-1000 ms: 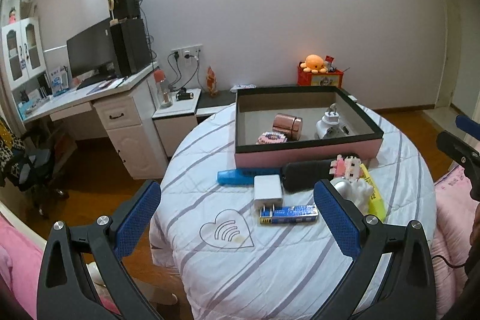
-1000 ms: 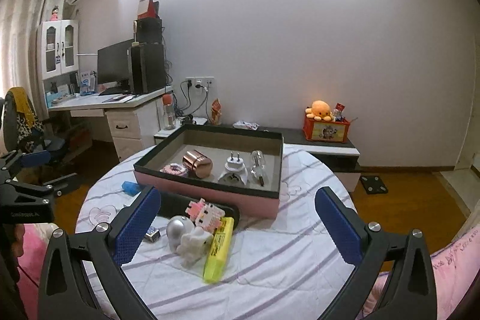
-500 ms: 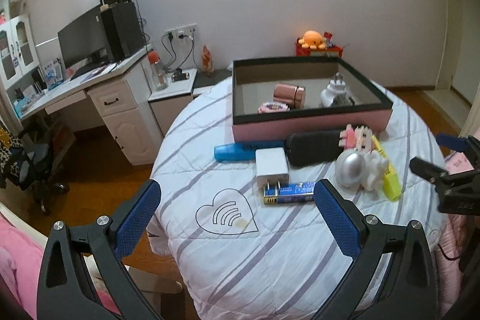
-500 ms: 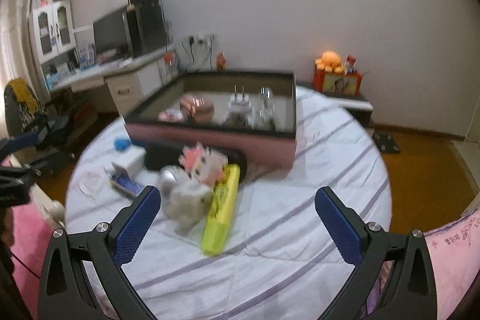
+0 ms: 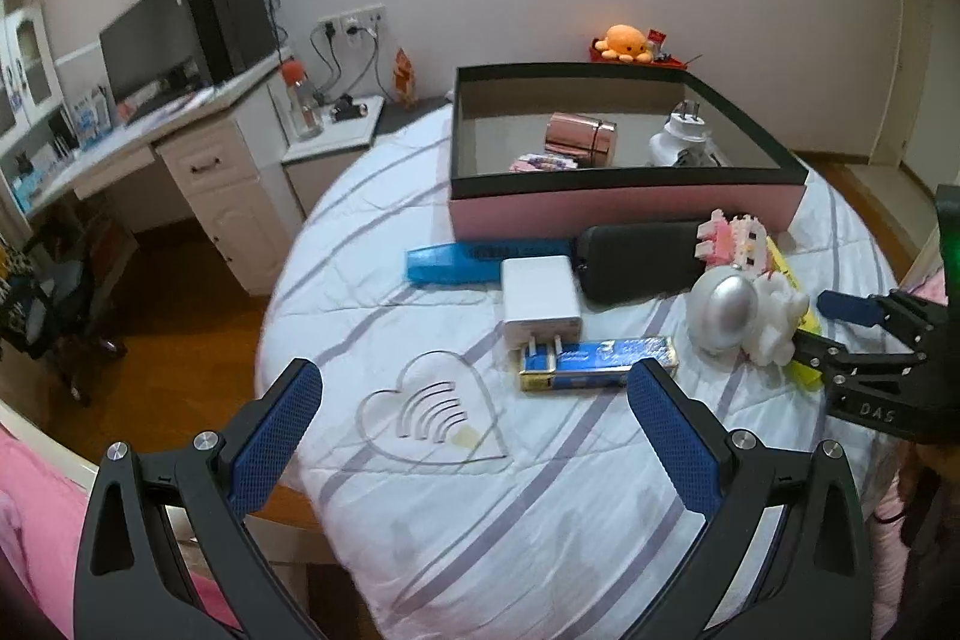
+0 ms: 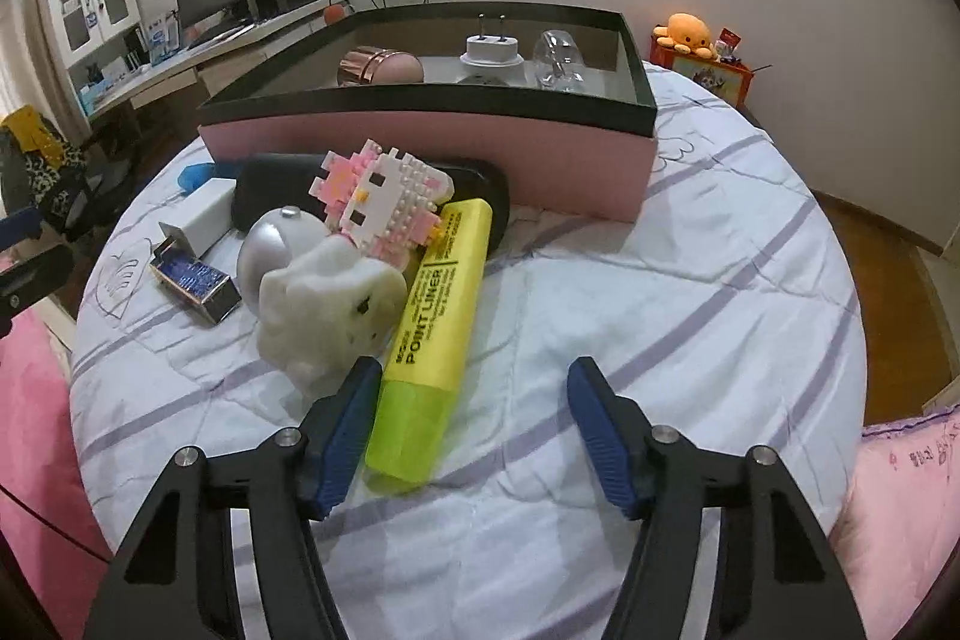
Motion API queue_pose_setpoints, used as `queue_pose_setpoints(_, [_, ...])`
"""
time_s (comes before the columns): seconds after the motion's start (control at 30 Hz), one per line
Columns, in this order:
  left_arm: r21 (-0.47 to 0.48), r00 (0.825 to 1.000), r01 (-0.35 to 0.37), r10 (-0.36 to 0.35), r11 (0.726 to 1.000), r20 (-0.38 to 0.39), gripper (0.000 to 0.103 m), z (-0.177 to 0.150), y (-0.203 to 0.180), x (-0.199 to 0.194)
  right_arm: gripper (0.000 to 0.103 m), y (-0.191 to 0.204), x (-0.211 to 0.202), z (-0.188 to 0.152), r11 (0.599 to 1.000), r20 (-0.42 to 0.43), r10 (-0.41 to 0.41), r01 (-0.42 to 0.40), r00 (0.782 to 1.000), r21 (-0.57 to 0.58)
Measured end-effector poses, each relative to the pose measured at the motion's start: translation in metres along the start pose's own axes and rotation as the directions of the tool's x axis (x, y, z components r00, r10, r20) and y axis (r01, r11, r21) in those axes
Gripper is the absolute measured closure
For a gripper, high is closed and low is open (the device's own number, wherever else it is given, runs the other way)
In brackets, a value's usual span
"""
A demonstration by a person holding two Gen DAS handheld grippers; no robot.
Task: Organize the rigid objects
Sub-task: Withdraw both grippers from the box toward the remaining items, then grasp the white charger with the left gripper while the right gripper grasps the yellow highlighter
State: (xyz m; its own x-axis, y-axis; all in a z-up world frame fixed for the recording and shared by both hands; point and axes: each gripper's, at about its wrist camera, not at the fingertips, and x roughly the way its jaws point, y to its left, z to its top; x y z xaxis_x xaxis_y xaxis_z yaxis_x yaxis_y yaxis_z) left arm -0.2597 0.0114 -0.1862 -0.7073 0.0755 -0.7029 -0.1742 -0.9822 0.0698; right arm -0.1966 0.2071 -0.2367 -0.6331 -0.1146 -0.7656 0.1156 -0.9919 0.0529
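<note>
Highlighter approach, right gripper closing

Box (image 6: pixel 432 148) sits at the far side of the round table (image 6: pixel 690 292), open top up, so loose items can be dropped in from the near side. It already holds a copper cylinder (image 5: pixel 579 139), a white plug (image 6: pixel 491 51) and a clear glass piece (image 6: pixel 557 61). Remaining items lie clustered against the box's pink front wall, probably staged for transfer.

Right gripper (image 6: pixel 474 430) points down at the near end of the highlighter (image 6: pixel 435 334). Jaws are closing, at mid width. The left pad lies just beside the highlighter's cap end; the right pad is well apart from it. No pad presses on it yet. Judgement: this is the pre-grasp for the highlighter.

Left gripper (image 5: pixel 474 436) hangs over the near table edge, jaws wide, nothing between them; likely waiting.

Highlighter: fluorescent yellow, chunky, flat-sided, black "POINT LINER" print, slightly translucent cap toward the gripper. It lies flat on the cloth, far end against the black case (image 6: pixel 270 187), left side touching the white figure (image 6: pixel 327 307). Block toy (image 6: pixel 384 193) overlaps its far end; lifting could disturb both neighbours.
</note>
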Motion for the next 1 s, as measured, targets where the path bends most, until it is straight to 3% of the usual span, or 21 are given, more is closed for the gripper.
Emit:
queue_pose_setpoints(0.07, [0.002,1.0,-0.003,0.003,1.0,-0.011,0.0,0.002,-0.005,0.008,0.041,-0.002,0.002,0.002,1.0,0.008,0.007,-0.007,1.0,-0.003])
queue_pose_setpoints(0.1, [0.007,1.0,-0.005,0.005,1.0,-0.015,0.0,0.003,-0.007,0.011,0.058,-0.003,0.001,0.002,1.0,0.018,0.004,-0.004,1.0,-0.008])
queue_pose_setpoints(0.17, [0.028,0.999,-0.013,0.014,1.0,-0.037,0.0,0.004,-0.013,0.021,0.077,-0.006,0.002,0.004,1.0,0.01,-0.004,0.005,1.0,-0.022])
queue_pose_setpoints(0.23, [0.037,0.999,-0.005,0.007,0.999,-0.048,0.0,0.005,-0.017,0.028,0.078,-0.014,-0.001,0.004,1.0,0.009,0.006,-0.006,1.0,-0.016])
queue_pose_setpoints(0.33, [0.04,0.998,0.0,0.003,0.999,-0.07,0.0,0.007,-0.02,0.04,0.079,-0.021,-0.003,0.005,0.998,0.006,-0.06,0.06,0.998,-0.024])
queue_pose_setpoints(0.63, [0.016,0.995,-0.008,0.01,1.0,-0.103,0.0,0.014,-0.018,0.064,0.079,-0.031,0.007,0.018,0.999,0.013,-0.031,0.031,0.999,-0.014])
queue_pose_setpoints(0.73, [0.01,0.993,-0.011,0.012,1.0,-0.114,0.0,0.016,-0.018,0.07,0.073,-0.03,0.013,0.023,0.999,0.015,-0.043,0.044,0.999,-0.031])
queue_pose_setpoints(0.8, [0.011,0.993,-0.011,0.012,1.0,-0.122,0.0,0.018,-0.02,0.076,0.062,-0.03,0.015,0.024,0.998,0.017,-0.05,0.05,0.999,-0.035])
queue_pose_setpoints(0.93, [0.021,0.994,0.013,-0.011,1.0,-0.111,0.0,0.022,-0.021,0.081,0.061,-0.031,0.019,0.027,0.998,0.025,-0.046,0.047,0.999,-0.044])
queue_pose_setpoints(1.0, [0.042,0.995,0.011,-0.007,0.999,-0.1,0.009,0.024,-0.022,0.084,0.062,-0.032,0.021,0.027,0.998,0.026,-0.037,0.039,0.999,-0.047])
